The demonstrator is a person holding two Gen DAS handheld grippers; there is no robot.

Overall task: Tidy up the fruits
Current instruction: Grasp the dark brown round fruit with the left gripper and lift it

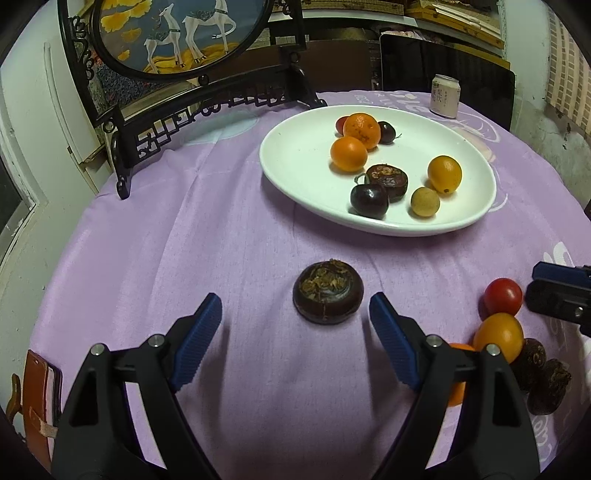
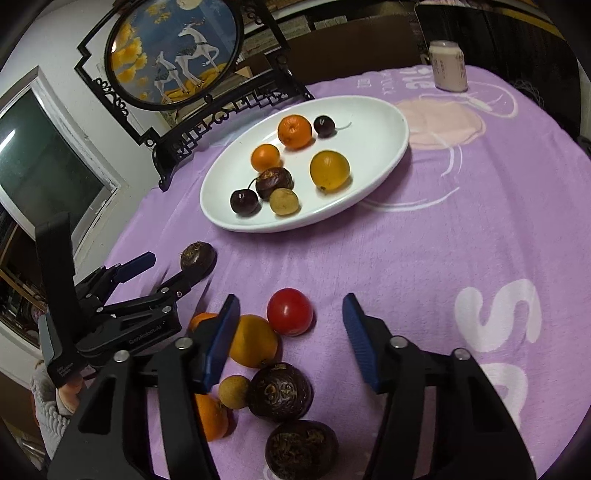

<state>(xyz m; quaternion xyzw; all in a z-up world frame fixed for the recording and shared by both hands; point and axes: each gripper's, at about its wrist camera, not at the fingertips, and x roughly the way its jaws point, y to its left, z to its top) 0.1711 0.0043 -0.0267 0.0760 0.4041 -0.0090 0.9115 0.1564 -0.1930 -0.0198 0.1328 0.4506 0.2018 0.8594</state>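
Observation:
A white oval plate [image 1: 295,162] [image 2: 376,162] holds several fruits: oranges, dark cherries, a water chestnut and a longan. My left gripper [image 1: 295,306] [image 2: 173,266] is open, its fingers either side of a dark water chestnut [image 1: 328,292] [image 2: 198,255] lying on the purple cloth. My right gripper [image 2: 291,314] [image 1: 561,291] is open and empty above a cluster of loose fruit: a red tomato [image 2: 290,311] [image 1: 503,296], a yellow-orange fruit [image 2: 254,340] [image 1: 498,335], a longan [image 2: 233,391] and two dark water chestnuts [image 2: 280,391].
A black carved stand with a round deer painting [image 1: 177,33] [image 2: 173,51] stands at the back left. A white can [image 1: 445,96] [image 2: 447,66] stands behind the plate. A brown wallet [image 1: 40,391] lies at the table's left edge.

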